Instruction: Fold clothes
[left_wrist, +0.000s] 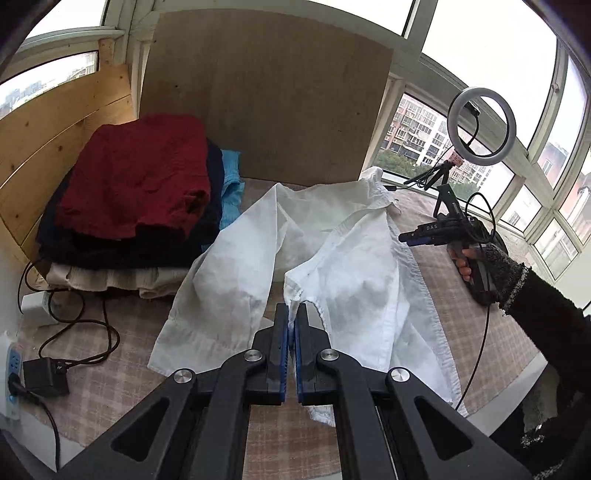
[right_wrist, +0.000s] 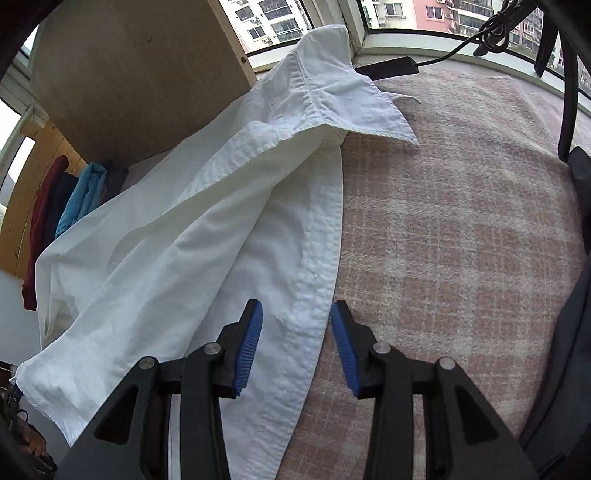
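Note:
A white button-up shirt (left_wrist: 332, 266) lies rumpled on the pink checked cloth (left_wrist: 122, 332) that covers the table. My left gripper (left_wrist: 292, 314) is shut on a corner of the shirt's hem and holds it lifted. In the right wrist view the shirt (right_wrist: 192, 229) runs from its collar (right_wrist: 332, 96) at the top down to the lower left. My right gripper (right_wrist: 297, 321) is open, its blue pads on either side of the button placket (right_wrist: 317, 266). The right gripper also shows in the left wrist view (left_wrist: 424, 234), at the shirt's right edge.
A stack of folded clothes with a dark red one on top (left_wrist: 136, 173) stands at the back left. A brown board (left_wrist: 266, 92) leans against the windows. A ring light (left_wrist: 480, 125) stands at the back right. A power strip, adapter and cables (left_wrist: 48, 373) lie at the left edge.

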